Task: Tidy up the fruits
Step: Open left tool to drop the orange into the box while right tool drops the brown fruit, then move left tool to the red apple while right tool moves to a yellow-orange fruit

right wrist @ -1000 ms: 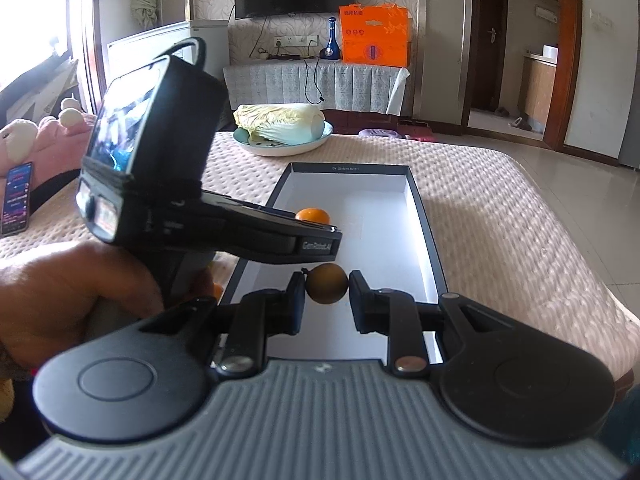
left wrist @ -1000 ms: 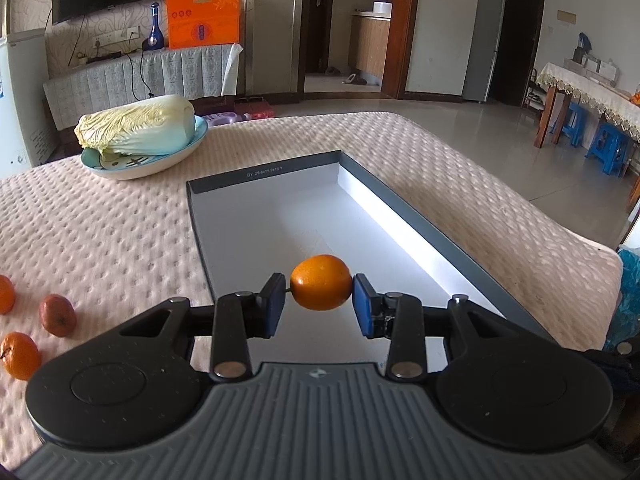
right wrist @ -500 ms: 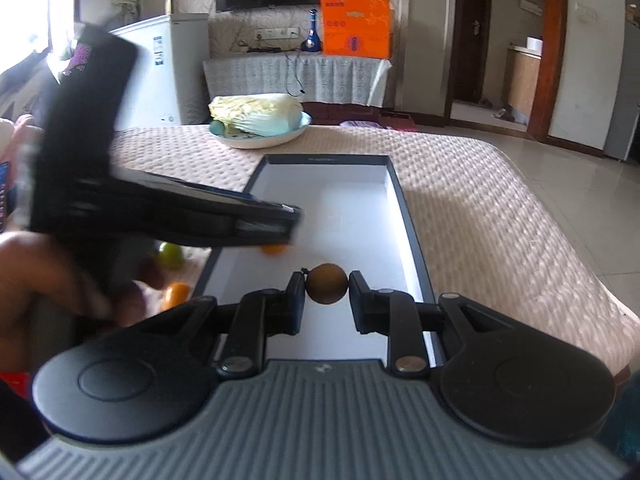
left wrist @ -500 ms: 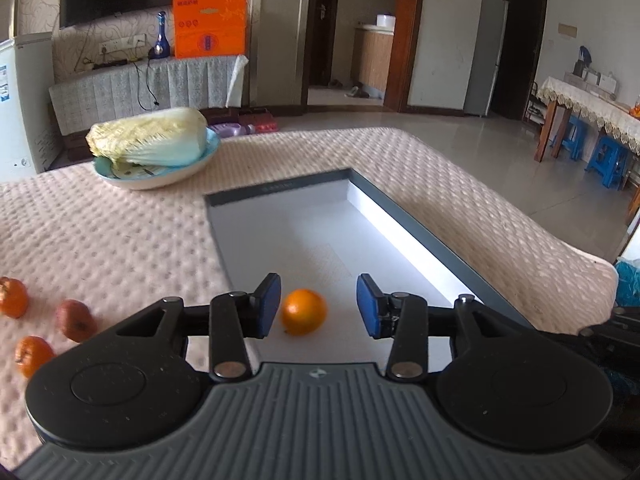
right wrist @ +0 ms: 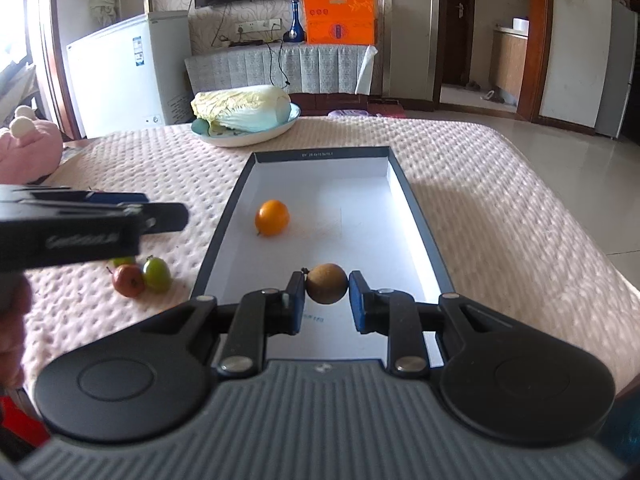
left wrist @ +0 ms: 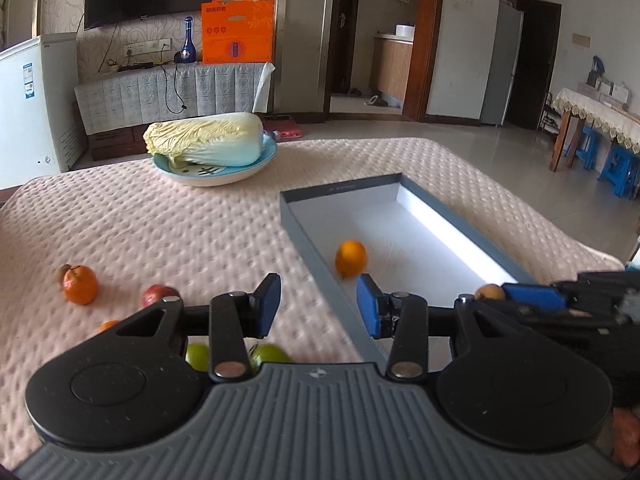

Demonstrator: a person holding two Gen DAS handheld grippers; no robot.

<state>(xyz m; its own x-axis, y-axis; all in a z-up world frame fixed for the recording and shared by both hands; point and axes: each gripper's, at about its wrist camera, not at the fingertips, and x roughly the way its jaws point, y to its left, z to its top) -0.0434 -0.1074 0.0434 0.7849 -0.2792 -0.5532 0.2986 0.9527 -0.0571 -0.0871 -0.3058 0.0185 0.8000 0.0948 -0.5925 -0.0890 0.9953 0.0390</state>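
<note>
Already had orange (right wrist: 272, 217) lying loose in box (right wrist: 320, 155); left gripper (left wrist: 318, 306) hung empty, fingers apart, over box's left edge. Right gripper (right wrist: 327, 300) clamped brown fruit (right wrist: 327, 283) above box's near end, placed for drop, I judged.

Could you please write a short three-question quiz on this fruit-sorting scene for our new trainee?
1. True or false: the left gripper is open and holds nothing.
2. What does the right gripper hold? A) a brown round fruit B) a green fruit C) the cabbage
3. Fill in: the orange lies inside the ____.

Key:
1. True.
2. A, the brown round fruit, between the fingers.
3. The box; the cabbage sits on its plate beyond.
</note>
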